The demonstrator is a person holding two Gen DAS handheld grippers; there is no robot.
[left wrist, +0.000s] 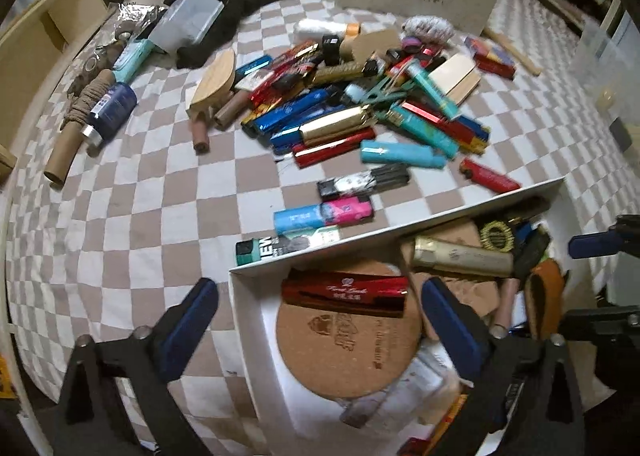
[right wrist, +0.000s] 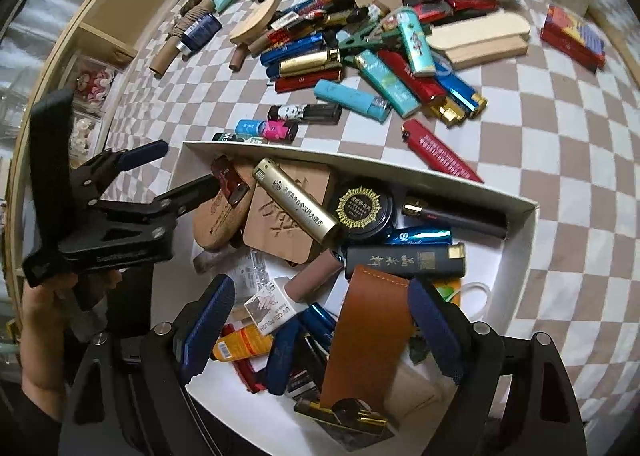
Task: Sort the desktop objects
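Lying on one cork coaster (left wrist: 348, 348): one red lighter (left wrist: 346, 292)

The left gripper (left wrist: 320, 320) is pointing steeply downward with its jaws standing wide apart and nothing pressed between its blue pads (left wrist: 188, 320). In the right wrist view, a hand (right wrist: 44, 320) is gripping its black handle from below. The right gripper (right wrist: 320, 332) is also angling steeply downward, its jaws spread wide, its pads (right wrist: 208, 320) clamping nothing.
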